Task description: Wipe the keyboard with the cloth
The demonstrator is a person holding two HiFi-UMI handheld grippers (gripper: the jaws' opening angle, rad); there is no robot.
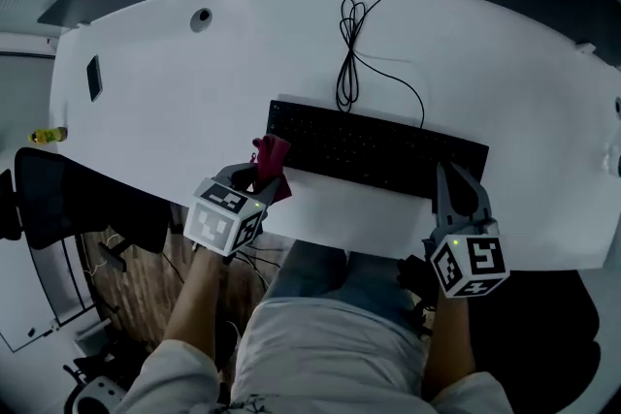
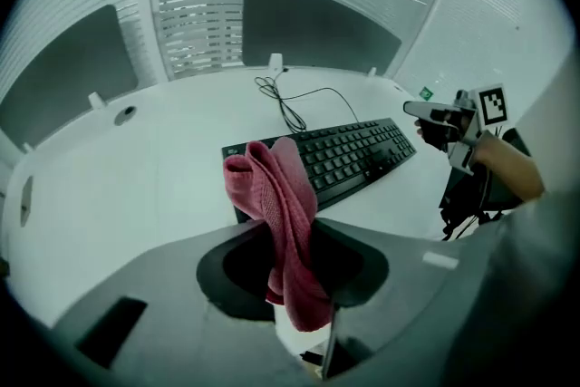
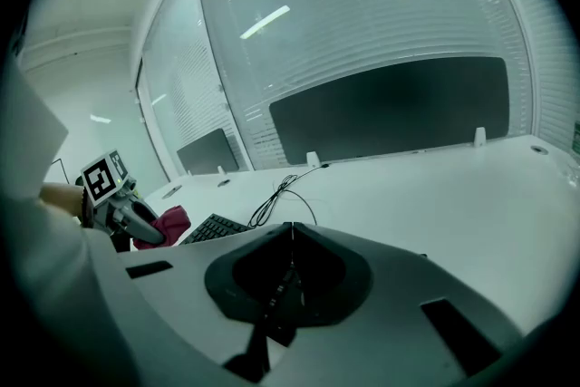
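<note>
Currently my left gripper point(image 2: 294, 227) has its jaws pinching the pink cloth point(image 2: 281, 195). The cloth stands bunched and folded above the jaw tips, with a tail hanging below them. This gripper sits at the front edge of the desk point(image 1: 194, 102), just beside the left end of the black keyboard point(image 1: 378, 150).

My right gripper point(image 3: 291, 227) has its jaws pressed together with nothing between them. In the head view it sits over the keyboard's right front corner; I cannot tell whether it touches the keys.

Surface: the desk is white and curved. The keyboard lies near the front edge, slightly angled. Its black cable point(image 1: 349, 53) runs in loose loops to the desk's far edge. A round grommet point(image 1: 201, 17) and a small dark rectangle point(image 1: 94, 78) lie at the far left, well apart from the keyboard.

Room: slatted white walls carry dark panels point(image 2: 317, 18) behind the desk. A black chair point(image 1: 58, 194) stands left of the desk, over a wood-patterned floor point(image 1: 136, 276).
</note>
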